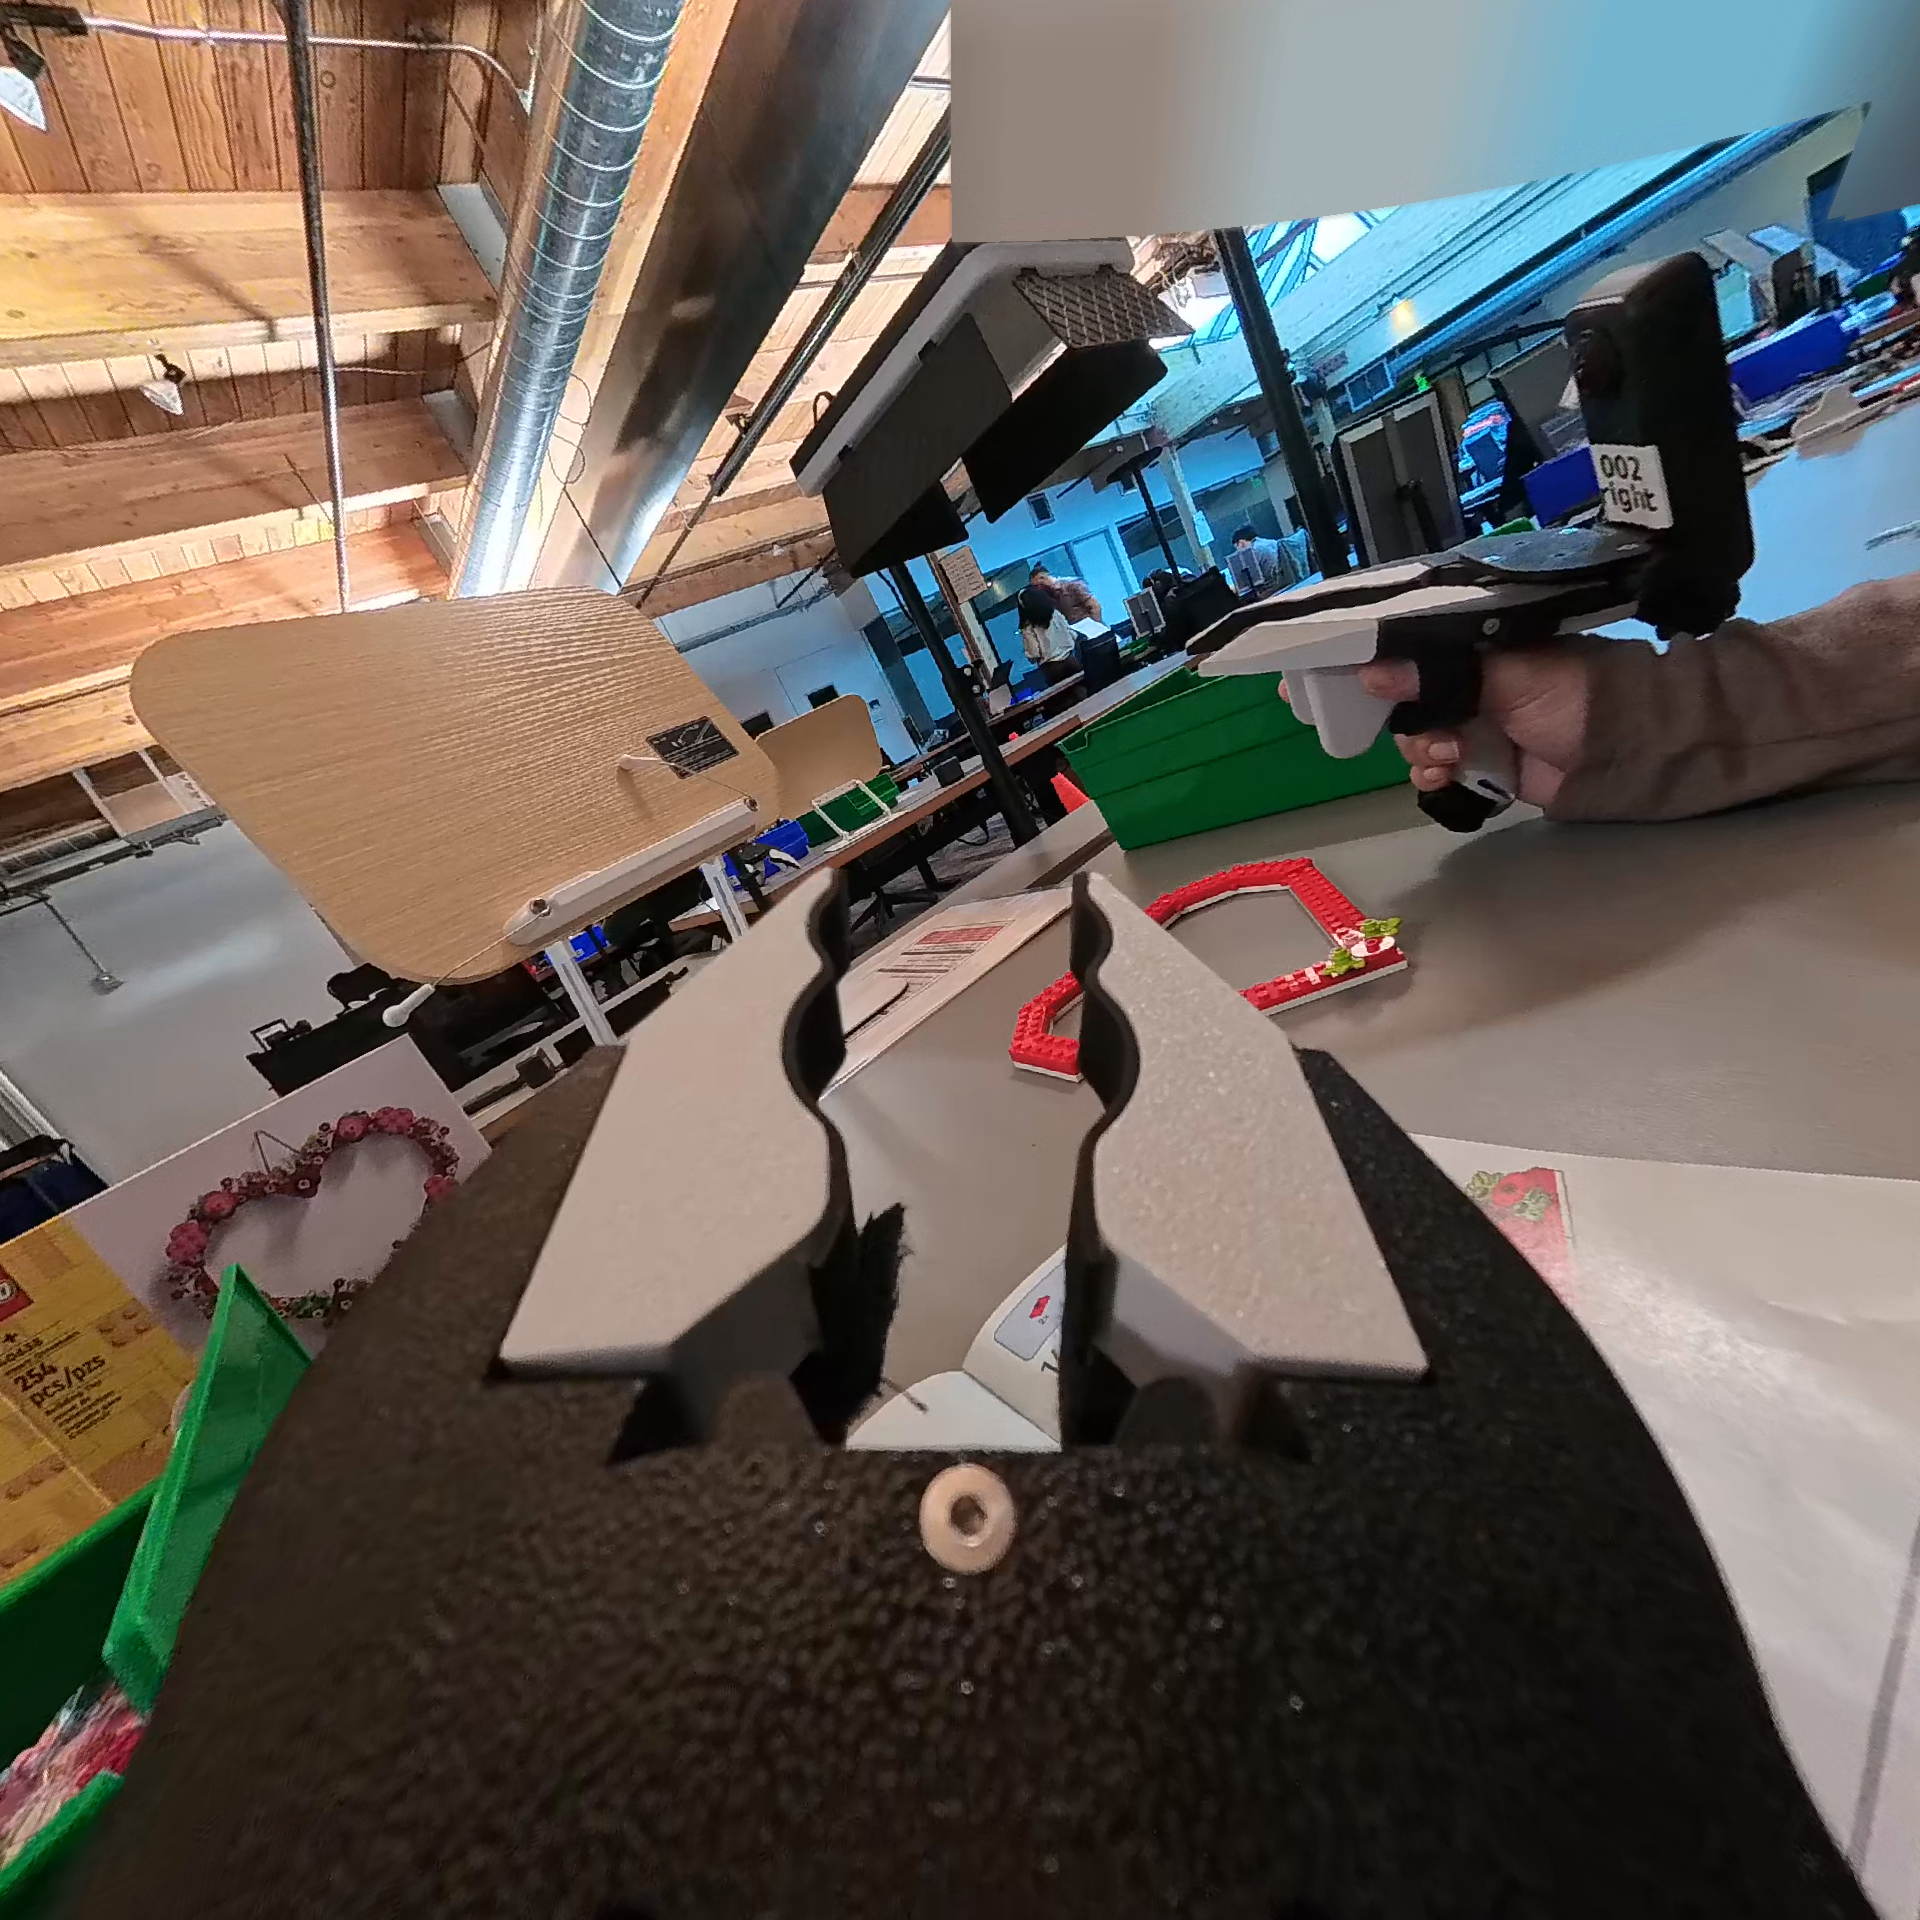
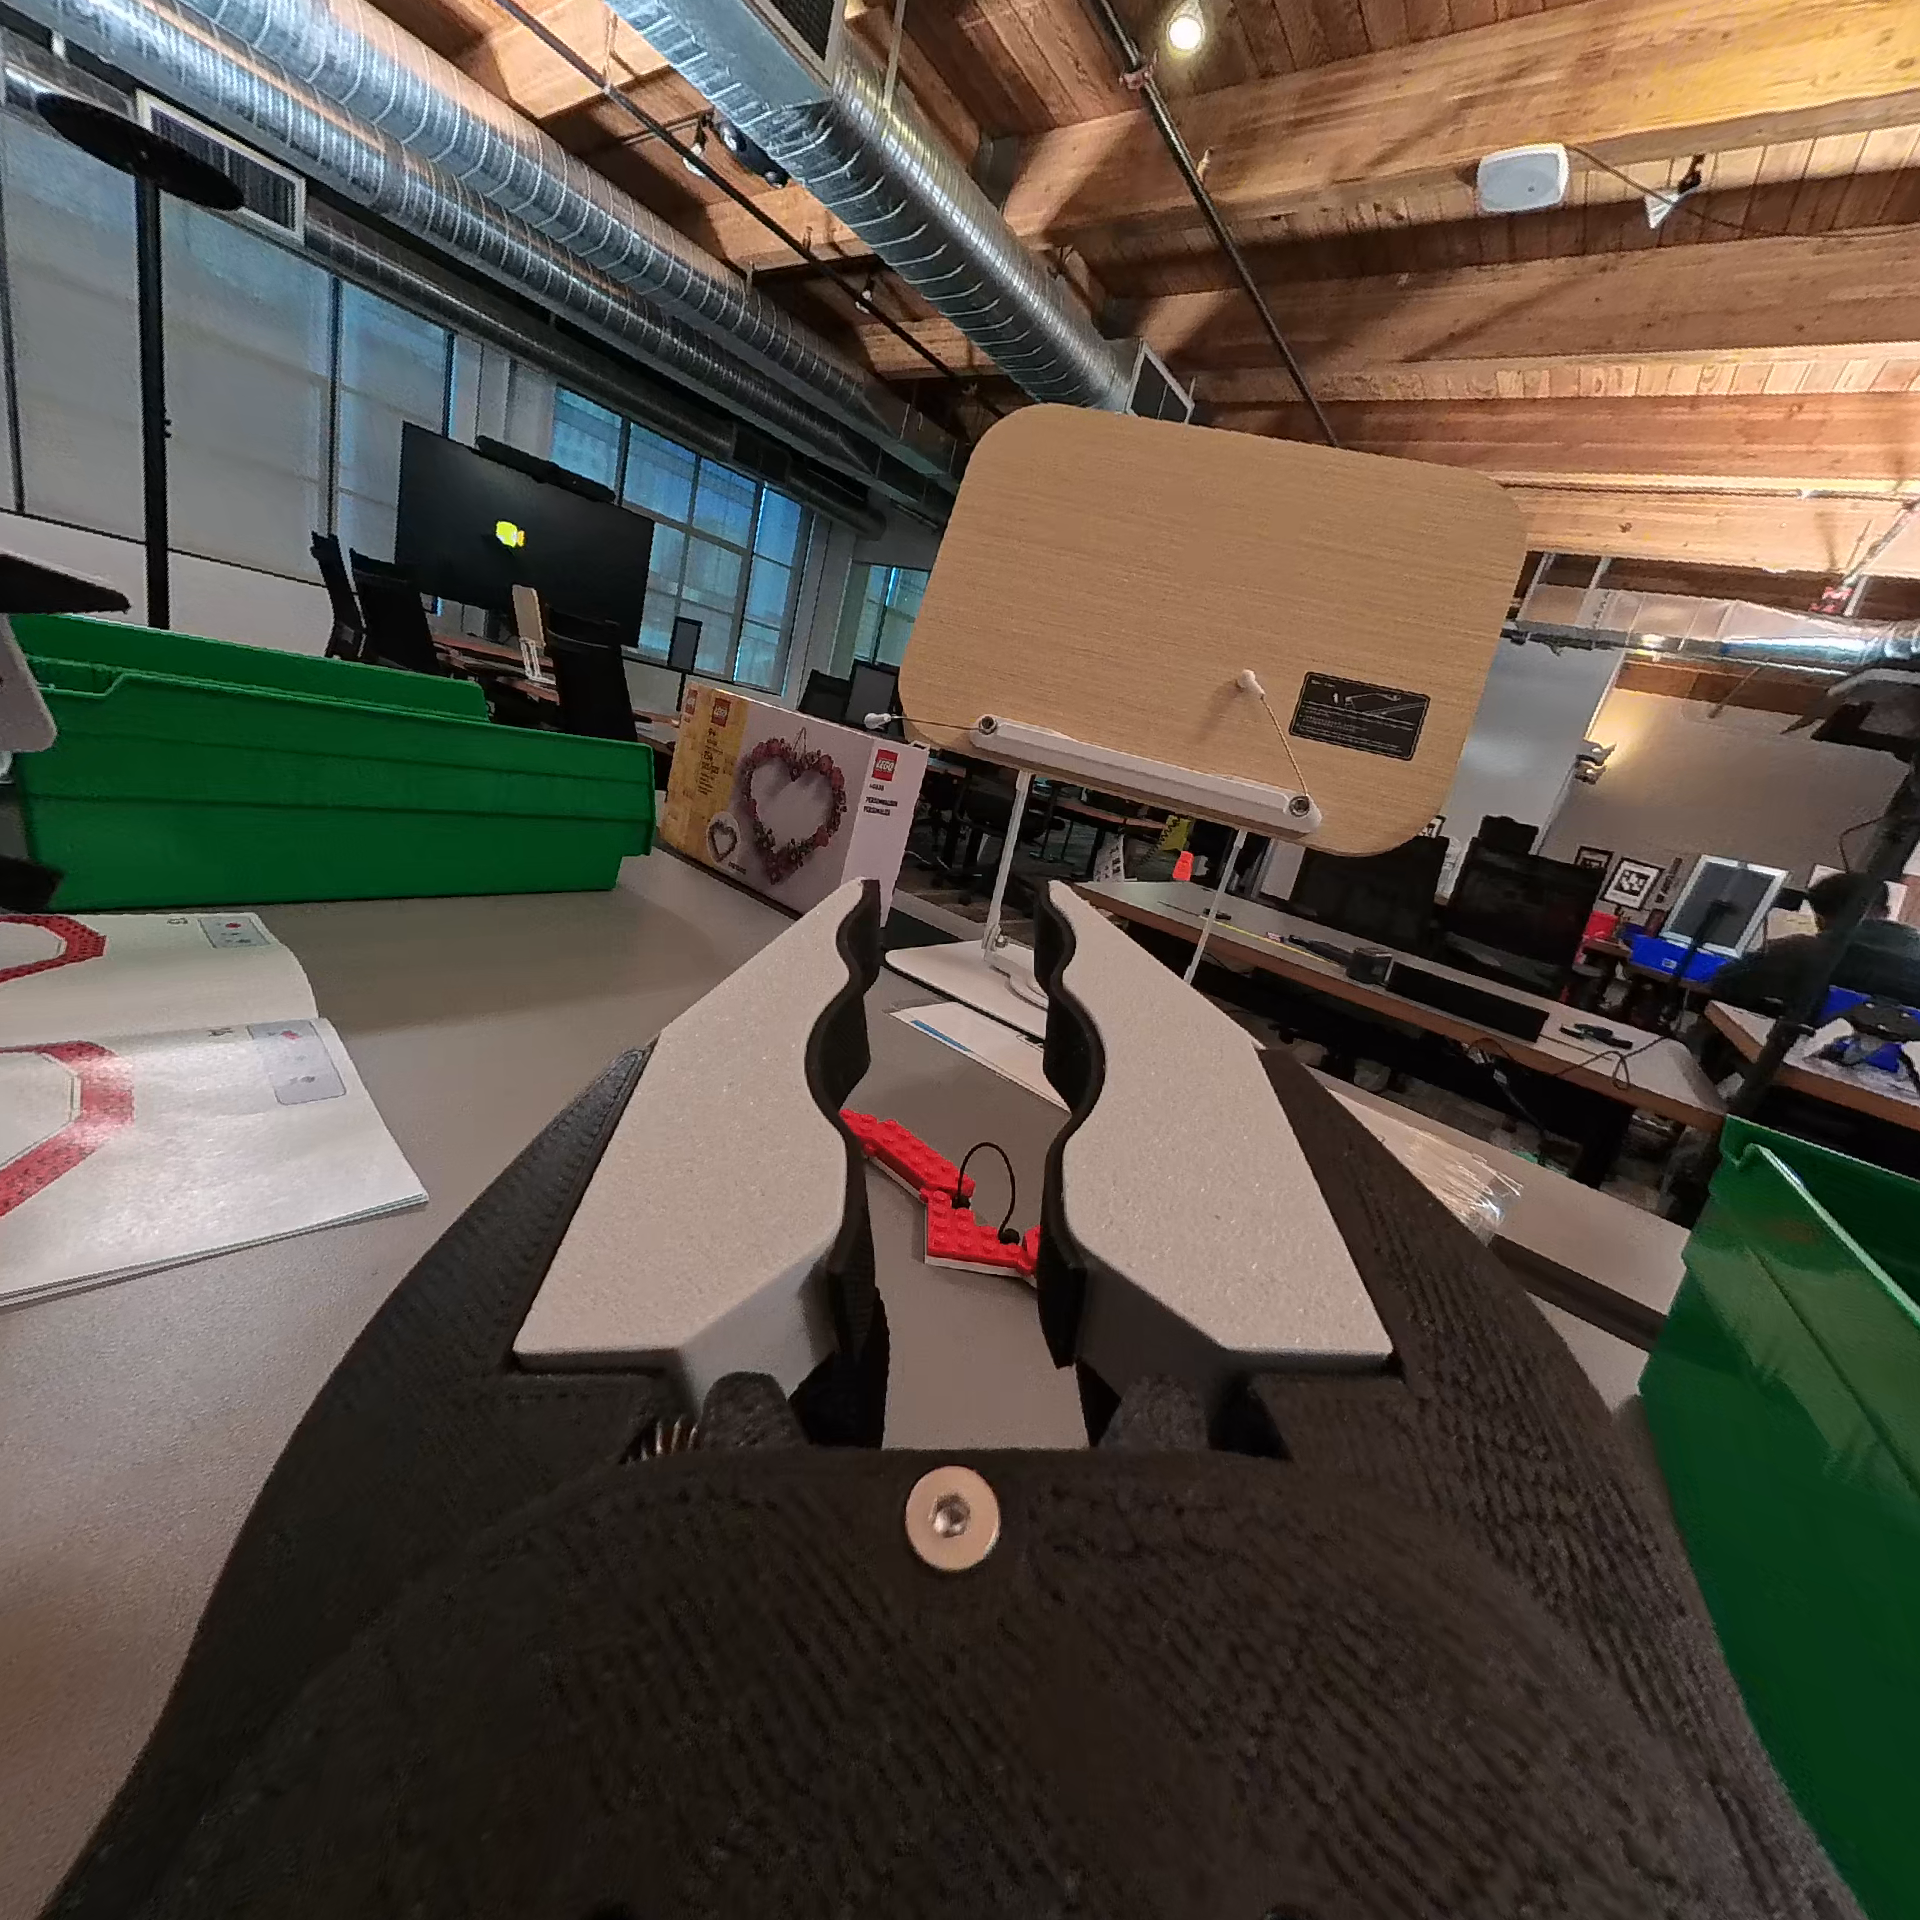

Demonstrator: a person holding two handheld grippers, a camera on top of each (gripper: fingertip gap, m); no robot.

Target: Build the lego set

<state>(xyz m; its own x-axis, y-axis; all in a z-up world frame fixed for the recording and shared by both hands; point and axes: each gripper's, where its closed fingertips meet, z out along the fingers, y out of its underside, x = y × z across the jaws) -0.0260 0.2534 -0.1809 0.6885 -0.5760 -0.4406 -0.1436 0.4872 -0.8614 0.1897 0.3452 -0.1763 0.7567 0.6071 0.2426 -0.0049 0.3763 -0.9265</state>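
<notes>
Sitting part-built on the table (image 1: pixel 1558 987): red heart frame (image 1: pixel 1262 951) carrying only one flower cluster, most decorating remaining, both left gripper (image 1: pixel 956 935) and right gripper (image 2: pixel 951 940) hovering parted, gripping nothing.

Beyond and left of the jaws of your right gripper (image 2: pixel 956 899), the lego set box (image 2: pixel 795 805) bears a red brand logo and small print. Farther left, the instruction booklet (image 2: pixel 187 1101) shows small step numbers. Above the jaws, the wooden stand (image 2: pixel 1195 623) carries a black plate (image 2: pixel 1359 715) with white print. Beyond the jaws of your left gripper (image 1: pixel 956 894), a printed sheet (image 1: pixel 951 951) lies on the worktop (image 1: pixel 1558 987). A white lettered sticker (image 1: pixel 1633 486) sits on the right gripper's body.
</notes>
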